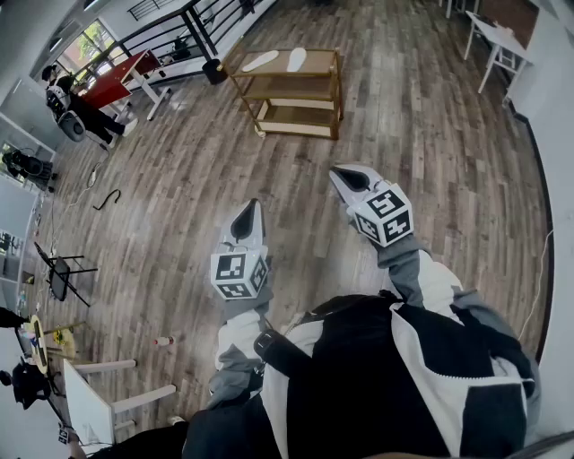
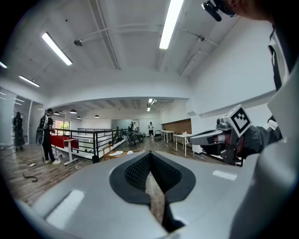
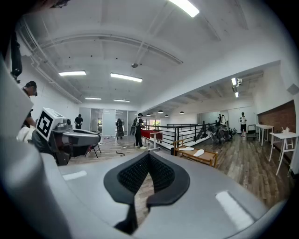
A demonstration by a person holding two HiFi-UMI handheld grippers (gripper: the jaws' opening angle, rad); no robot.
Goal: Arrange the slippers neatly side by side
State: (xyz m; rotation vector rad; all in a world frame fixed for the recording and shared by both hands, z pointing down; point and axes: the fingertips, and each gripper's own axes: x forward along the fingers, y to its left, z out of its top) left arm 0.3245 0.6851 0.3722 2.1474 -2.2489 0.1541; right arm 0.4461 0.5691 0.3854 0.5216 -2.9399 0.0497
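Note:
Two white slippers, one to the left and one to the right, lie apart on the top of a low wooden shelf rack far ahead on the wood floor. They lie at different angles. In the right gripper view the slippers show small on the rack. My left gripper and right gripper are held up in front of me, far from the rack. Both are shut with nothing between the jaws. Each gripper also shows in the other's view: the right gripper and the left gripper.
A black railing and a red table stand at the far left, with people near them. White tables stand at the far right. A black chair and white furniture are at my near left. Wood floor lies between me and the rack.

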